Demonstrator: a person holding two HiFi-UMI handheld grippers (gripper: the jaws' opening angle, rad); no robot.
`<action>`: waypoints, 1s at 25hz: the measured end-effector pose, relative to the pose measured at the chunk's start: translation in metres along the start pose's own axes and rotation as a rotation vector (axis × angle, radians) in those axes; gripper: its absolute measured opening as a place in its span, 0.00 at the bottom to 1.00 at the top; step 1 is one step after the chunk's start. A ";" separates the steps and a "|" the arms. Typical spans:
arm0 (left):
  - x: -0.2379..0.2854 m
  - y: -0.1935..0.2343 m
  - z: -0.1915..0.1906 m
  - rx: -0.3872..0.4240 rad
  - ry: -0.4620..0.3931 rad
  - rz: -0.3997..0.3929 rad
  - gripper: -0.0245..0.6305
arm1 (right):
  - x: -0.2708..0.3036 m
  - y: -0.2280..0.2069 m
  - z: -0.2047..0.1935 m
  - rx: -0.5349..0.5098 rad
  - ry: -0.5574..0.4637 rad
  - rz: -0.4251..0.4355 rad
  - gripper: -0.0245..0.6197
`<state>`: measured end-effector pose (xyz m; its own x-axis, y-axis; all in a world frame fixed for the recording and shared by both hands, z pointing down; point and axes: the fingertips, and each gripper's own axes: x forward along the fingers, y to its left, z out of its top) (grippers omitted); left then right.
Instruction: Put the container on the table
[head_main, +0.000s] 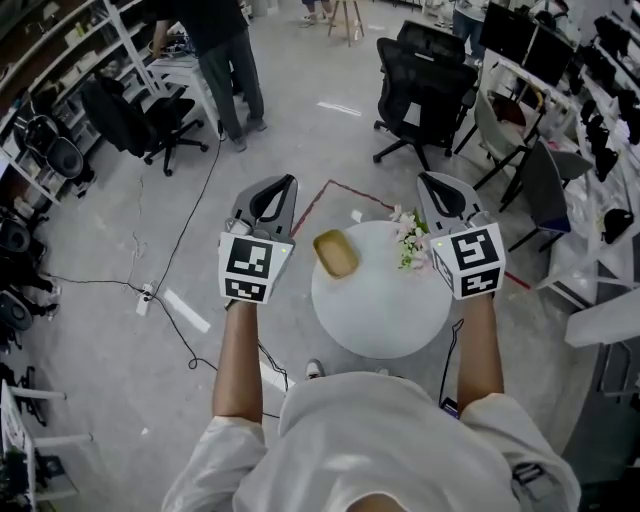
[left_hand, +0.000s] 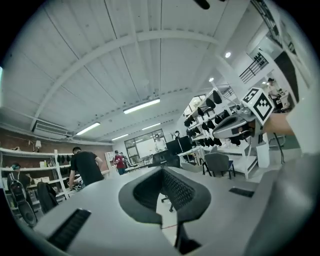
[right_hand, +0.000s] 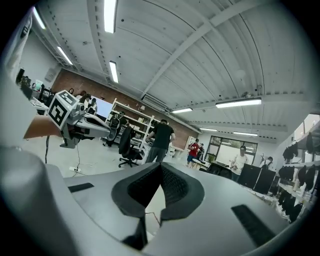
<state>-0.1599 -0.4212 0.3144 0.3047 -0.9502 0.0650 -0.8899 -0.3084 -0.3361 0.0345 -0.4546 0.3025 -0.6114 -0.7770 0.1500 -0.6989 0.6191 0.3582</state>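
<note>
A shallow yellow container (head_main: 336, 252) lies on the round white table (head_main: 385, 315), near its far left edge. Both grippers are held up level above the table's near side, apart from the container. My left gripper (head_main: 284, 184) is left of the container and shut with nothing between its pads; in the left gripper view its jaws (left_hand: 161, 170) meet over the open room. My right gripper (head_main: 425, 181) is right of the container, over the flowers, also shut and empty (right_hand: 160, 167). Each gripper shows in the other's view: the right gripper (left_hand: 235, 127) and the left gripper (right_hand: 80, 122).
A small bunch of pale flowers (head_main: 409, 238) stands on the table's far right. Black office chairs (head_main: 425, 85) and desks with monitors stand behind. A person (head_main: 222, 60) stands at shelves on the far left. Cables and a power strip (head_main: 145, 298) lie on the floor.
</note>
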 end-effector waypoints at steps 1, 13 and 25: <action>-0.002 -0.001 0.003 0.008 0.003 -0.006 0.07 | -0.001 0.002 0.004 -0.002 -0.008 0.004 0.06; -0.009 -0.010 0.006 0.024 0.008 -0.012 0.07 | -0.010 0.007 0.010 -0.023 -0.005 0.008 0.06; -0.016 -0.009 0.006 0.033 -0.003 -0.022 0.07 | -0.010 0.017 0.009 -0.035 0.005 0.007 0.06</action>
<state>-0.1548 -0.4027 0.3110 0.3254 -0.9429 0.0704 -0.8711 -0.3279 -0.3656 0.0259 -0.4355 0.2989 -0.6141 -0.7735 0.1569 -0.6813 0.6199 0.3894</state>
